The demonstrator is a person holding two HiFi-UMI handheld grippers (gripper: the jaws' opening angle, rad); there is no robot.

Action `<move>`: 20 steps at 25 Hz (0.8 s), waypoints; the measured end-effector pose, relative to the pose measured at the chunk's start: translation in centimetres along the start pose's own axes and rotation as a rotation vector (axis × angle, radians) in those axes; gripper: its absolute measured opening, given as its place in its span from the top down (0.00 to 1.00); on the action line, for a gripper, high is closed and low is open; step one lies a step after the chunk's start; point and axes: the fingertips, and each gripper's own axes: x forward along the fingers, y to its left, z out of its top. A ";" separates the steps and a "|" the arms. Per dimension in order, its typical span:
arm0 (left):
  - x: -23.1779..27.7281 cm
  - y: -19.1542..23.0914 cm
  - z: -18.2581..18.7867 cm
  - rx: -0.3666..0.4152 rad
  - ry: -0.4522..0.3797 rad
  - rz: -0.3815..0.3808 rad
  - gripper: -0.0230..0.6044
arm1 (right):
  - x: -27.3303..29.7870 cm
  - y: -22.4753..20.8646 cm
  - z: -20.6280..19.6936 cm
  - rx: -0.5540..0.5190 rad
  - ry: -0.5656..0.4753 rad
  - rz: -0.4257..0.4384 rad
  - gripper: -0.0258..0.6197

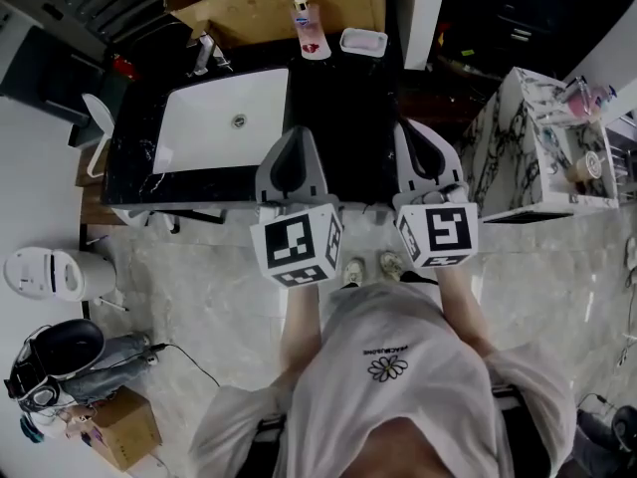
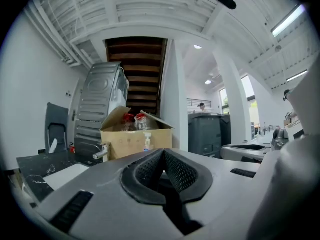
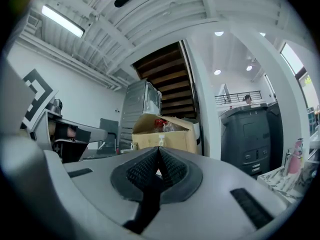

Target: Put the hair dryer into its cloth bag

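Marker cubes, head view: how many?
2. One cube sits on the left gripper, in front of the sink. The other cube sits on the right gripper, to its right. None seem hidden.

Head view: down; gripper views: lvl, share box [image 2: 136,140].

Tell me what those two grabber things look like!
The left gripper and right gripper are smooth pale grey shells with black textured pads lining the jaws. Each carries a white cube printed with black square markers. The person wears a white T-shirt with a small flower print.
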 end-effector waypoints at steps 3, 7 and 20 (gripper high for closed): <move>0.3 0.1 -0.1 -0.004 0.010 0.001 0.94 | 0.3 0.0 0.3 -0.003 -0.008 0.009 0.94; 0.5 0.2 -0.4 -0.006 0.025 0.010 0.94 | 0.3 -0.2 0.3 -0.007 -0.008 0.012 0.94; 1.0 0.2 -1.2 0.005 0.065 0.008 0.94 | 0.7 -0.3 0.0 -0.022 0.007 0.014 0.94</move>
